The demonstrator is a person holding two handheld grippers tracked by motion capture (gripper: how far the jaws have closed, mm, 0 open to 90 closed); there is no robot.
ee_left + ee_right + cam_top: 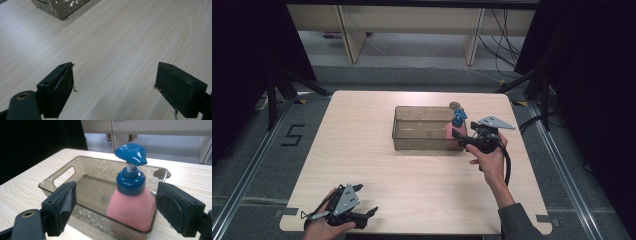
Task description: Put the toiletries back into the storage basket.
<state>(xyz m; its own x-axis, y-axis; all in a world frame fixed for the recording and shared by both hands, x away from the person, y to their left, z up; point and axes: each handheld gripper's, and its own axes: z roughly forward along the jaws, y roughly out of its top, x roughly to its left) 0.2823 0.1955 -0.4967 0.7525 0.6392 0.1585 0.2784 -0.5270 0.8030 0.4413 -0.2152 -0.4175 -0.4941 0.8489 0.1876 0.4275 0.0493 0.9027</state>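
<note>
Upright inside a translucent smoky-brown plastic bin (62, 173), a pink soap dispenser bottle (131, 208) with a blue collar and a blue pump head (131, 153) stands against the bin's near wall, close to one end. In the high view the bottle (449, 133) sits at the right end of the bin (419, 129), which lies on the far right-of-centre part of a pale wood-grain table (377, 165). The bin has cut-out handle slots in its end walls, and its floor beside the bottle is bare. The right gripper (113, 211) points at the bottle from just outside the bin's near wall, its jaws spread wide, one to each side of the bottle and touching neither it nor the bin as far as can be seen. From above, the right gripper (462, 138) is held at the bin's right end by the right hand (488, 161), with its grey three-cornered plate (495, 122) on top. A small round dark object (455, 105) lies on the table just beyond the bin's far right corner; what it is cannot be told. The left gripper (115, 85) is well apart from all this, at the table's near left edge, jaws wide open over bare wood with nothing between them; the left hand (324, 229) grips it there.
</note>
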